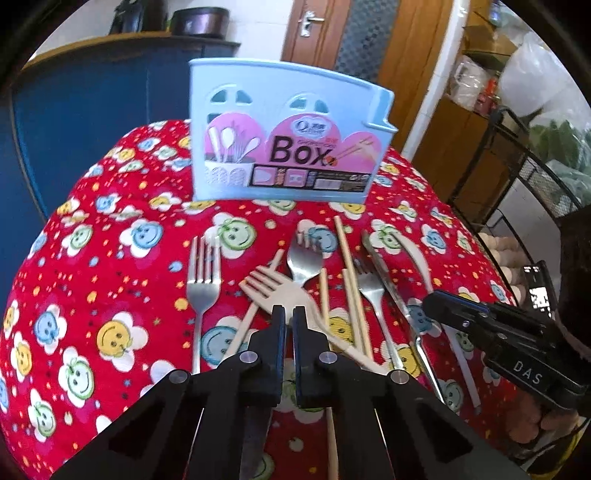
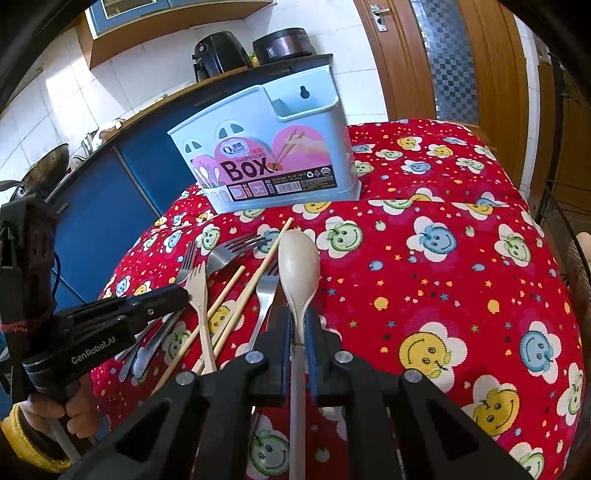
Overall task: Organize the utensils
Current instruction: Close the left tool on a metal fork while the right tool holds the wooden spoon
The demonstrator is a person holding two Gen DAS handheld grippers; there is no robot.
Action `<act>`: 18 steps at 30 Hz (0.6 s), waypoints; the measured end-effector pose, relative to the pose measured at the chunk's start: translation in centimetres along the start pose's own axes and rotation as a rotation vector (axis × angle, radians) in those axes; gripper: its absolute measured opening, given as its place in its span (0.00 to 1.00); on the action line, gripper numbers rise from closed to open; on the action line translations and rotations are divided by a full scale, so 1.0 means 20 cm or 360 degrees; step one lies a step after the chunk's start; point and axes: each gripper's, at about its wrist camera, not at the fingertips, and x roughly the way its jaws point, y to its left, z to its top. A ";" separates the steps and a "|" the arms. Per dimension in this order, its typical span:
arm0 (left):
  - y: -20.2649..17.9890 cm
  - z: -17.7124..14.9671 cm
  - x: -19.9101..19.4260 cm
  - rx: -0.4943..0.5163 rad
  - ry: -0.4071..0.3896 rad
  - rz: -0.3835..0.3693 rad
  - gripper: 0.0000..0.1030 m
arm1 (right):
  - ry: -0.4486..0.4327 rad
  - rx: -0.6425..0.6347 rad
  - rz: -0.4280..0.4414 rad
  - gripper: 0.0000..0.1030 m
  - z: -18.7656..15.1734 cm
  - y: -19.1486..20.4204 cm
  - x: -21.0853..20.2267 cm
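Observation:
A light blue utensil box (image 1: 288, 133) labelled "Box" stands at the far side of the table; it also shows in the right wrist view (image 2: 269, 155). Steel forks (image 1: 202, 280), a beige plastic fork (image 1: 280, 286), chopsticks (image 1: 349, 266) and a knife (image 1: 388, 280) lie in front of it. My left gripper (image 1: 290, 314) is shut and empty, just above the beige fork's neck. My right gripper (image 2: 298, 321) is shut on the handle of a beige spoon (image 2: 298, 266), held above the cloth.
The table has a red smiley-flower cloth (image 2: 461, 258). Blue cabinets (image 2: 110, 192) stand behind on the left, a wooden door (image 1: 354, 33) behind the box, and a black wire rack (image 1: 517, 177) on the right.

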 end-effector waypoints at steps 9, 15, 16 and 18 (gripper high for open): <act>0.02 0.01 0.02 -0.0109 0.0045 -0.0059 0.39 | -0.0001 -0.0002 -0.0004 0.09 0.00 0.00 0.00; -0.03 0.02 -0.01 -0.0091 0.0035 -0.0096 0.41 | -0.0005 0.0013 0.0000 0.09 0.00 -0.02 -0.01; -0.04 0.02 0.00 -0.0081 0.0042 -0.0045 0.41 | -0.0006 0.0014 0.0000 0.09 0.00 -0.02 -0.01; -0.03 0.03 0.04 -0.0100 0.0055 0.0010 0.41 | -0.0009 0.0013 0.0001 0.09 0.00 -0.02 -0.02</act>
